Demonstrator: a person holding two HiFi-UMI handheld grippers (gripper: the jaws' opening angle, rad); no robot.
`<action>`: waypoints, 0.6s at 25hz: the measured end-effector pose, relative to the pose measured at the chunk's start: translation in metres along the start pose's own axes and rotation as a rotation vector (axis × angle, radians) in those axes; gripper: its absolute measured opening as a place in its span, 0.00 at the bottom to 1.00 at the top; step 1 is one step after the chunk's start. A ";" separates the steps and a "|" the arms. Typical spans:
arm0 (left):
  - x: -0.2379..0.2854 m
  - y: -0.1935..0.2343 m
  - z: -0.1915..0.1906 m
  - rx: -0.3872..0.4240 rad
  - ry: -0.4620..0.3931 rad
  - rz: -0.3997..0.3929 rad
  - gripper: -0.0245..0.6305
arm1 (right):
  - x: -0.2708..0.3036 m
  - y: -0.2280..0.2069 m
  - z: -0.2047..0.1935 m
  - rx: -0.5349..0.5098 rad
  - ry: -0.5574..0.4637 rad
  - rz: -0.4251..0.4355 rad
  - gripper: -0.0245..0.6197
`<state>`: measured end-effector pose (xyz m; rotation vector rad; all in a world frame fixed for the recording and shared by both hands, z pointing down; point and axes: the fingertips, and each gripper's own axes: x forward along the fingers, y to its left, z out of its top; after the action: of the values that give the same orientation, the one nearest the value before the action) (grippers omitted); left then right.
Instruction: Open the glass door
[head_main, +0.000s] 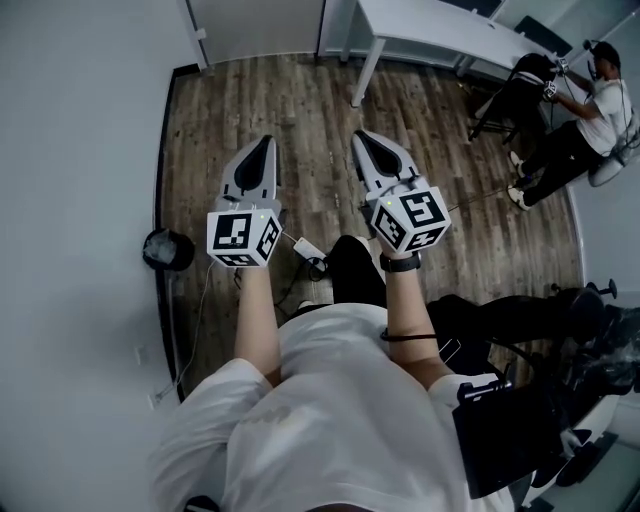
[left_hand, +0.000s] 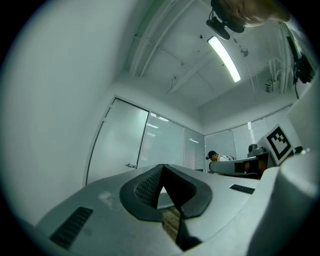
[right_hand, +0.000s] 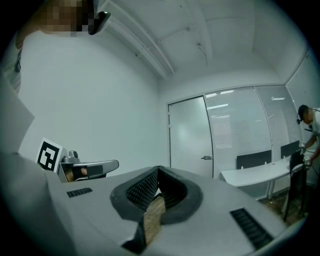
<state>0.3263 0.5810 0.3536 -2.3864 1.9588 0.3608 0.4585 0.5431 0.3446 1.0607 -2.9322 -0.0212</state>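
The frosted glass door (left_hand: 117, 142) stands closed at the far end of the room, with a small lever handle (left_hand: 131, 165) on its right edge. It also shows in the right gripper view as the door (right_hand: 190, 135) with its handle (right_hand: 206, 158). In the head view the door (head_main: 255, 25) lies at the top, well beyond both grippers. My left gripper (head_main: 262, 143) and right gripper (head_main: 362, 137) are held side by side over the wood floor, pointing toward the door. Both are shut with nothing between the jaws, as the left gripper (left_hand: 162, 167) and right gripper (right_hand: 158, 169) show close up.
A white wall runs along the left. A white table (head_main: 440, 40) stands at the back right, with a seated person (head_main: 590, 110) beside it. A black round object (head_main: 168, 249) sits by the left wall and a power strip (head_main: 305, 247) with cable lies on the floor.
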 end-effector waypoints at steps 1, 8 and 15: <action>0.009 0.001 -0.003 -0.004 0.003 -0.005 0.04 | 0.007 -0.006 -0.001 0.003 0.003 0.000 0.04; 0.083 0.014 -0.027 0.080 0.003 -0.022 0.04 | 0.080 -0.057 -0.017 0.020 -0.008 0.036 0.04; 0.236 0.055 -0.037 0.175 -0.009 0.016 0.04 | 0.210 -0.165 -0.012 0.051 -0.068 0.110 0.04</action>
<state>0.3207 0.3359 0.3491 -2.2581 1.9195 0.1913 0.4034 0.2820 0.3564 0.9209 -3.0632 0.0202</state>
